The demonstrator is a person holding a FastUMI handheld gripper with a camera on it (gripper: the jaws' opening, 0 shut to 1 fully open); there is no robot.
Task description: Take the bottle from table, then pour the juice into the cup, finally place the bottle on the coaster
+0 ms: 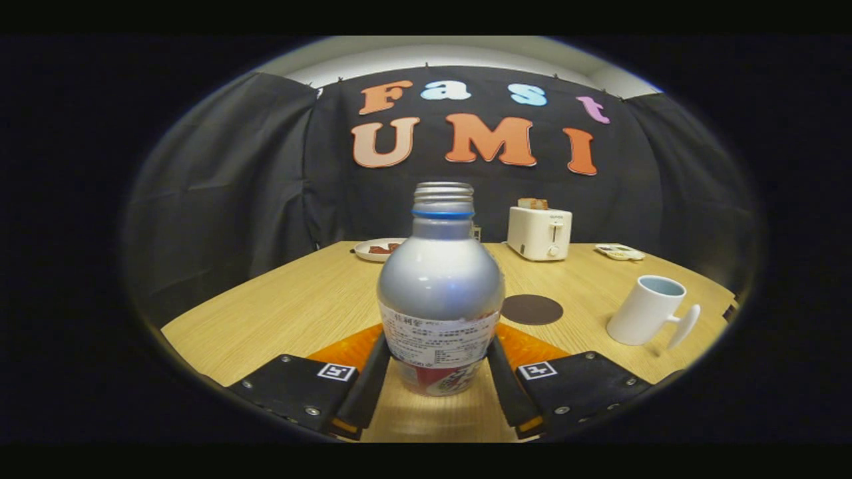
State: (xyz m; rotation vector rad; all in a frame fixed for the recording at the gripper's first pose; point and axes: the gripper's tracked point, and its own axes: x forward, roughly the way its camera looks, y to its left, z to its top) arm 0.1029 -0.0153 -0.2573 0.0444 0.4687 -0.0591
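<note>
A silver bottle [439, 286] with no cap, a blue neck ring and a printed label stands upright between my fingers. My gripper [438, 342] is shut on the bottle's lower part, and both fingers [370, 382] press against its sides. The bottle's base is at the wooden table [266, 319]; I cannot tell whether it touches. A round dark brown coaster [532, 309] lies just beyond the right finger. Farther right stands a white cup [649, 309], upright, with its handle pointing right.
A white toaster [539, 233] with toast in it stands at the back of the table. A white plate [379, 249] with food lies at the back left. A small dish [619, 252] sits at the back right. Black cloth walls the booth.
</note>
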